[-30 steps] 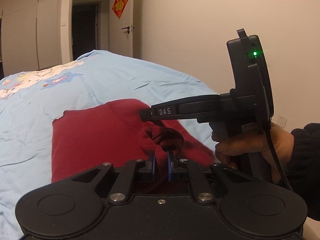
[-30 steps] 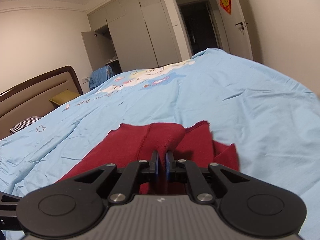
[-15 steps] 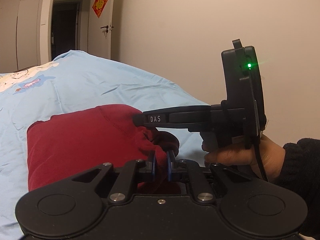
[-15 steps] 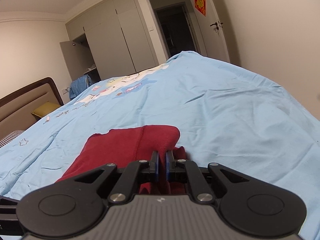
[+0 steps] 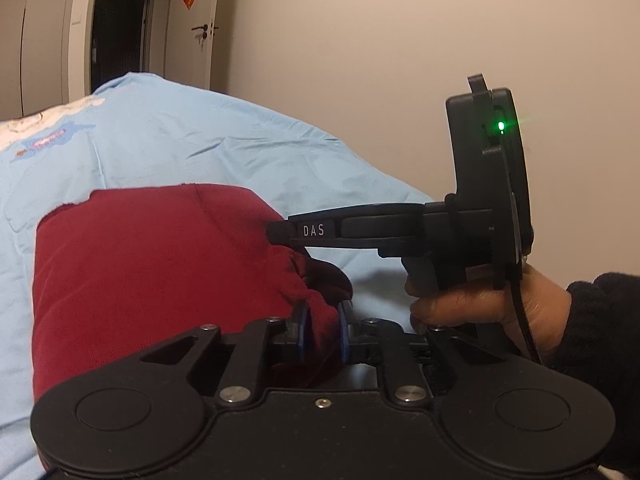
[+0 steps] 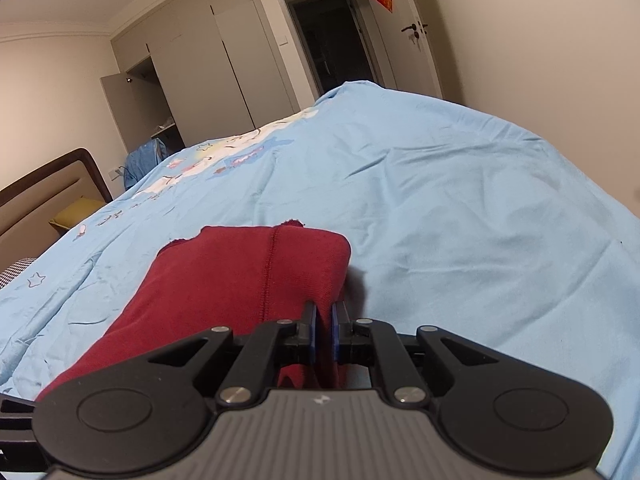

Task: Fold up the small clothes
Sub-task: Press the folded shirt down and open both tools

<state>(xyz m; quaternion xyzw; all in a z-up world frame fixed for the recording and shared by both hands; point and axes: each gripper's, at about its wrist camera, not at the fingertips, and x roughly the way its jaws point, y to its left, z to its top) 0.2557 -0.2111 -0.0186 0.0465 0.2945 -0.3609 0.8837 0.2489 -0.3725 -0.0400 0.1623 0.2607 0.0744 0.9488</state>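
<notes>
The red cloth (image 5: 152, 272) on the blue bed (image 6: 460, 208) is pinched at its near edge by the left tool (image 5: 322, 330) and the right tool (image 6: 323, 334), both closed on it, and it lies stretched away from them.

1 red garment (image 5: 160, 272), 2 tools: left (image 5: 322, 330), right (image 6: 323, 334), 1 hand (image 5: 492, 308), 1 bed (image 6: 440, 200), 1 door (image 6: 404, 28), 1 wardrobe (image 6: 200, 68)
</notes>
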